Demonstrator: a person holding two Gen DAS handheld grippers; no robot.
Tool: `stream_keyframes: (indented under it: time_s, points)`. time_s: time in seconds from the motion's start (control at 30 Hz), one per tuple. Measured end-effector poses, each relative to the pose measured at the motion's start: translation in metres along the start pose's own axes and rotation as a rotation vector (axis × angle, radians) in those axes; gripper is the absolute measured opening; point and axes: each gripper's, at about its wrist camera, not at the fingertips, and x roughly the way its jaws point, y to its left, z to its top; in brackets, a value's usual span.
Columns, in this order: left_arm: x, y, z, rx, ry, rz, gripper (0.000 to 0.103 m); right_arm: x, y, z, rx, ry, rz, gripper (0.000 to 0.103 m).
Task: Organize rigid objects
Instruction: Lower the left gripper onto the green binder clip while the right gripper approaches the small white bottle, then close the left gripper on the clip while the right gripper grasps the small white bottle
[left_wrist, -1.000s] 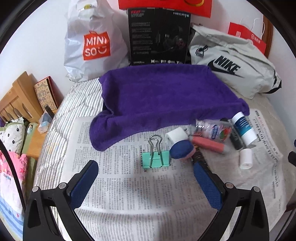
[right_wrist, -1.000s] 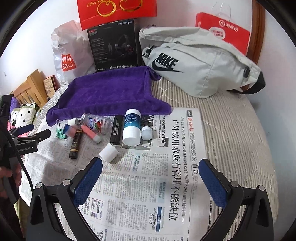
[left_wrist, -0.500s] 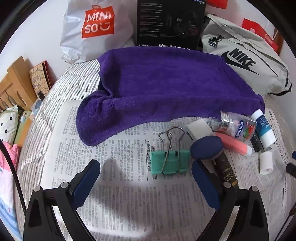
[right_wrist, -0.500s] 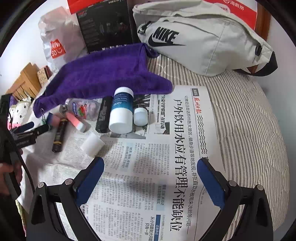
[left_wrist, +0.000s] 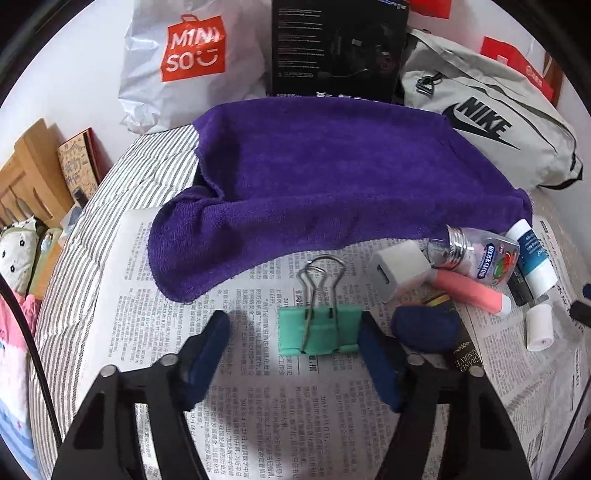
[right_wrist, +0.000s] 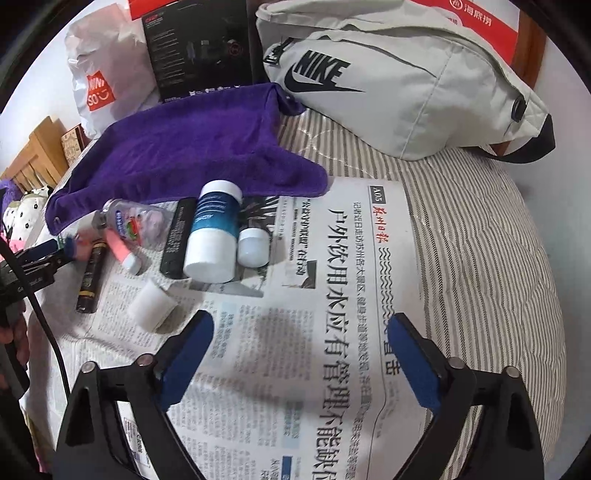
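Mint-green plastic forms the body of the binder clip (left_wrist: 319, 329), which is lying flat on the newspaper (left_wrist: 258, 406) with its wire handles pointing toward 12 o'clock. The left gripper (left_wrist: 293, 328) is bracketing this clip: its blue-padded jaws are standing apart, the right pad touching or almost touching the clip's right end, the left pad clear of the left end.

At 3 o'clock from the clip, a dark blue round object (left_wrist: 424, 328) is resting just beside it, and a white USB charger cube (left_wrist: 399, 267) is sitting at 1 o'clock. Farther toward 2 o'clock, a pink tube (left_wrist: 469, 291), a clear sanitizer bottle (left_wrist: 476, 254) with a silver neck and a white-and-blue bottle (left_wrist: 532, 254) are lying close together. A small white cap (left_wrist: 539, 328) is lying at 3 o'clock, well apart from the clip. A purple towel (left_wrist: 332, 177) is spreading across 12 o'clock, its edge overlapping the newspaper.

In the right wrist view, the right gripper (right_wrist: 301, 354) is hovering over bare newspaper (right_wrist: 332, 332) with its jaws wide apart and nothing between them. The white-and-blue bottle (right_wrist: 214, 232) is lying at 11 o'clock from it, with a small white jar (right_wrist: 253, 247) touching its right side.
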Motion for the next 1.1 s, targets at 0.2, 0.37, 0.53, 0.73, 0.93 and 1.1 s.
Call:
stream_keyframes:
  time_s: [0.2, 0.37, 0.53, 0.73, 0.93, 1.1]
  points:
    - [-0.003, -0.005, 0.003, 0.025, -0.002, -0.012, 0.039, 0.006, -0.008, 0.009, 0.008, -0.007, -0.011, 0.091]
    - [-0.003, -0.005, 0.002, 0.022, -0.01, -0.019, 0.039, 0.017, -0.015, 0.023, 0.019, -0.017, 0.003, 0.085]
    - [-0.003, -0.005, 0.002, 0.019, -0.011, -0.021, 0.039, 0.032, -0.01, 0.035, 0.011, -0.001, 0.034, 0.08]
    - [-0.004, -0.005, 0.002, 0.017, -0.011, -0.023, 0.04, 0.04, 0.005, 0.042, -0.032, 0.0, 0.056, 0.08]
    - [-0.004, -0.005, 0.001, 0.019, -0.016, -0.02, 0.04, 0.051, 0.016, 0.045, -0.058, 0.016, 0.063, 0.061]
    - [-0.003, -0.006, 0.003, 0.018, -0.024, -0.018, 0.04, 0.056, 0.025, 0.041, -0.107, 0.01, 0.03, 0.05]
